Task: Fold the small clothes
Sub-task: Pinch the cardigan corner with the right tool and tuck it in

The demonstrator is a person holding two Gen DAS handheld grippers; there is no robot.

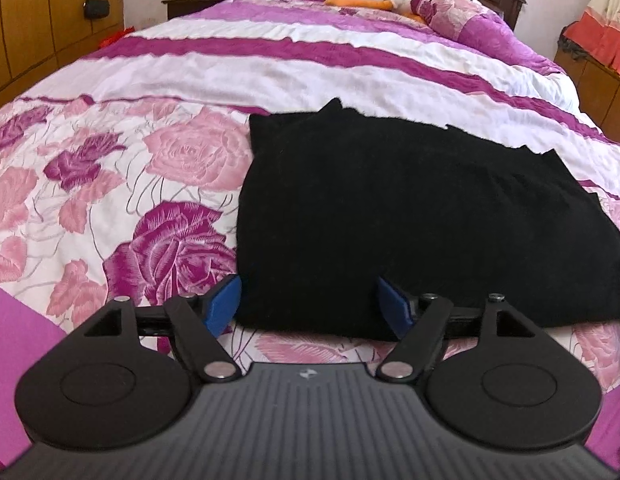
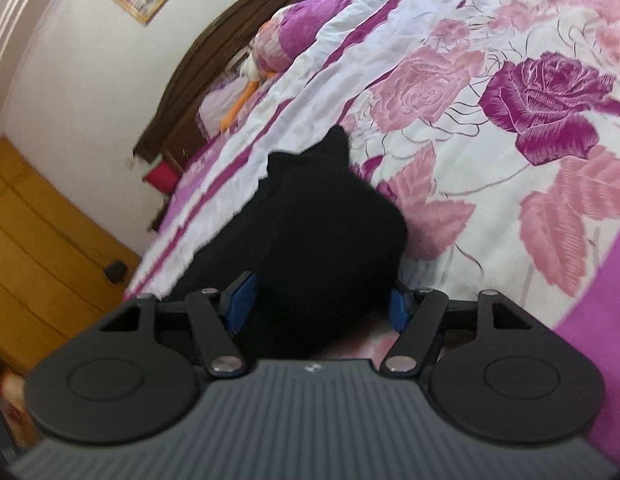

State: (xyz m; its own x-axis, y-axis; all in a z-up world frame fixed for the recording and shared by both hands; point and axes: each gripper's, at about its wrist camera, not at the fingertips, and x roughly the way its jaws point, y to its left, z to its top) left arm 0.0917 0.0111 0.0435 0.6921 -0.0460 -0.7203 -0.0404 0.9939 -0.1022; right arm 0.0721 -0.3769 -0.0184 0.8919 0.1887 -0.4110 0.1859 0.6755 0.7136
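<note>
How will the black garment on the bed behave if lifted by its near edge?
The black garment looks soft and knitted, so probably floppy, sagging between grip points. It lies in loose layers, so folds may slip apart. Its fuzzy surface suggests it won't slide easily on the bedspread.

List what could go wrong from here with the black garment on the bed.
1. The left hand-held gripper stands open astride the near edge of the black garment; closing may pinch only the top layer, so the fold could slide apart.
2. The right hand-held gripper also looks open around bunched cloth; it may snag the floral bedspread underneath.
3. The black fabric hides its own layers and edges, so folds may end up uneven.
</note>
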